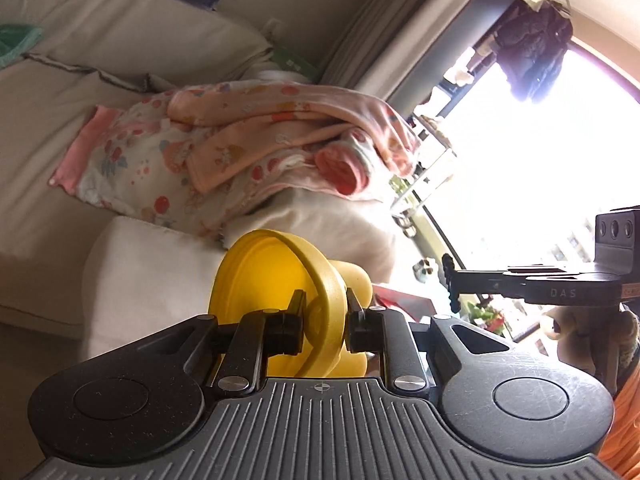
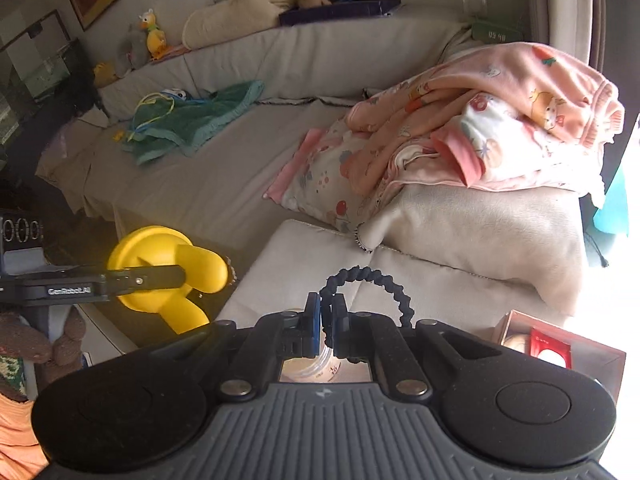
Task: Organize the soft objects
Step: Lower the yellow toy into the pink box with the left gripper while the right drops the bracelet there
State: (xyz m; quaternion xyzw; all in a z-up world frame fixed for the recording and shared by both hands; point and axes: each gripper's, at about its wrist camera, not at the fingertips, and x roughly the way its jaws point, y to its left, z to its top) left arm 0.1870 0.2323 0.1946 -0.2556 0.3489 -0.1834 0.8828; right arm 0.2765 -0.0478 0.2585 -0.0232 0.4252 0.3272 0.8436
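My left gripper (image 1: pixel 323 322) is shut on a yellow soft rubber toy (image 1: pixel 276 292), clamping its round rim and holding it in the air in front of the sofa; it also shows in the right wrist view (image 2: pixel 160 268), with the left gripper (image 2: pixel 180 276) coming in from the left. My right gripper (image 2: pixel 327 322) is shut on a black beaded loop (image 2: pixel 376 280) that arches up to the right of the fingers. The right gripper (image 1: pixel 450 284) shows edge-on at the right of the left wrist view. A heap of pink printed baby clothes (image 2: pixel 480 128) lies on a beige cushion (image 2: pixel 480 236).
A green towel (image 2: pixel 192 120) lies on the grey sofa seat (image 2: pixel 224 176). Plush toys (image 2: pixel 152 36) and a rolled cream blanket (image 2: pixel 240 12) sit on the sofa back. A box with a red item (image 2: pixel 560 352) stands at the right. A bright window (image 1: pixel 540 152) is beyond.
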